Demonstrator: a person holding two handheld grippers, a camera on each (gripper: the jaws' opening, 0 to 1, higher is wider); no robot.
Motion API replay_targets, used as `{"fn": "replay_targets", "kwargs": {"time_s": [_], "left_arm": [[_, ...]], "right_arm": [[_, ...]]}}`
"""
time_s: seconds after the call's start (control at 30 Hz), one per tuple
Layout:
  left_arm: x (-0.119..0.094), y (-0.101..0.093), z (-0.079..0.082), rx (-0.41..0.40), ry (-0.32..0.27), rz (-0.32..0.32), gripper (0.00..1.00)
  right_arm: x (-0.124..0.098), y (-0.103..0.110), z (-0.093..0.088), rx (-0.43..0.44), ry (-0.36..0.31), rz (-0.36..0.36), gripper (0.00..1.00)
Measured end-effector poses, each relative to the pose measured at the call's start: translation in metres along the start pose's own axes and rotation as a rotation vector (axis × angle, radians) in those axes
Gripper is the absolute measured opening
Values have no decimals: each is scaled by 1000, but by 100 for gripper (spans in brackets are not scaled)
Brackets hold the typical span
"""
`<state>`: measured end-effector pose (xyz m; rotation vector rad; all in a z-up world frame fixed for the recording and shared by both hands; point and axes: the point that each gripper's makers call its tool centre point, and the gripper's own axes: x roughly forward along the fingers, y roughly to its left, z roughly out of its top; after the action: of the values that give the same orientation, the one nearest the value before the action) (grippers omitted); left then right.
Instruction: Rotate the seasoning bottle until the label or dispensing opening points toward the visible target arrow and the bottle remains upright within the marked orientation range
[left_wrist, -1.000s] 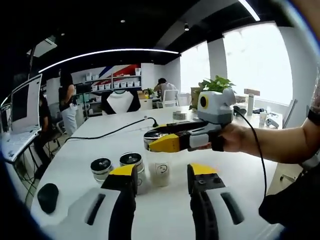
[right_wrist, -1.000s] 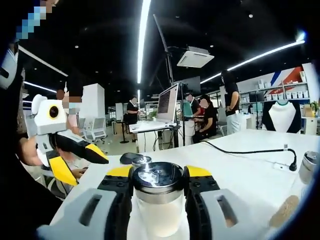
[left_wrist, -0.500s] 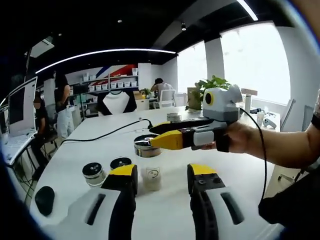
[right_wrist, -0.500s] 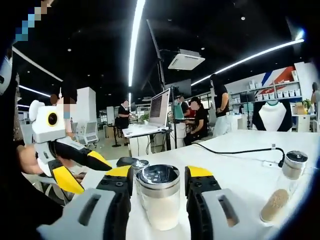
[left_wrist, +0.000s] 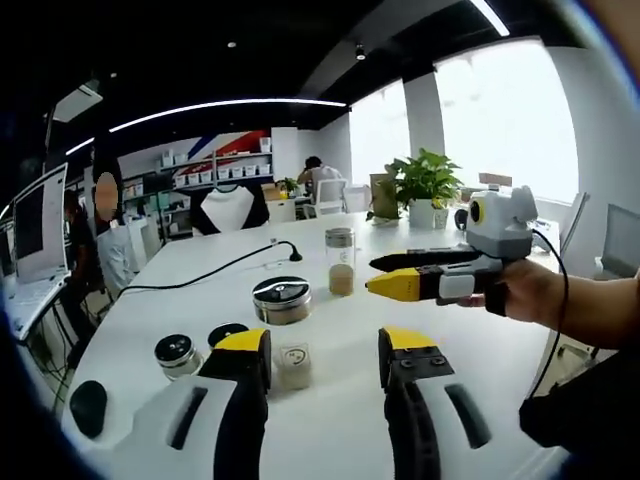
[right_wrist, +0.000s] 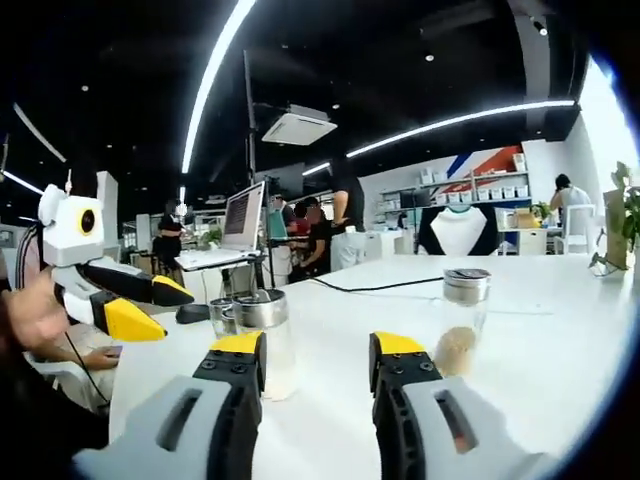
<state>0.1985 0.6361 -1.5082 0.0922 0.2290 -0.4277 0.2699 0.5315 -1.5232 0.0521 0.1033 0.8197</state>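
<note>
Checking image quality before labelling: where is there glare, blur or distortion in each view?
Left gripper view: the windows blow out white, the white table stays evenly lit, and the fisheye bends the ceiling light strip. Right gripper view: dark ceiling, bright strips, and the nearest seasoning bottle looks slightly soft.

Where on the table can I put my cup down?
There is bare white table between the wide jar and the right gripper, and past the tall brown-filled bottle. It is crowded around the small jars near the left gripper.
</note>
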Motion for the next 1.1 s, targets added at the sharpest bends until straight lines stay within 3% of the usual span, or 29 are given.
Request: {"fn": "replay_targets", "kwargs": {"time_s": [0.07,0.13,0.57,1.1], "left_arm": [[0,1,0,-4,0,3,46],[-1,2,0,-7,0,5,46],[1,8,-8,-24,21,13,52],[1,22,-16,-46,51,34,52]], "right_arm": [[-2,-8,-1,24,-9,-26,39],[-5,-21,-6,-8,10,-86,39],[5,-70,-4,-33,18,-239,49],[41,-116,7,-36,20,-301,47]]}}
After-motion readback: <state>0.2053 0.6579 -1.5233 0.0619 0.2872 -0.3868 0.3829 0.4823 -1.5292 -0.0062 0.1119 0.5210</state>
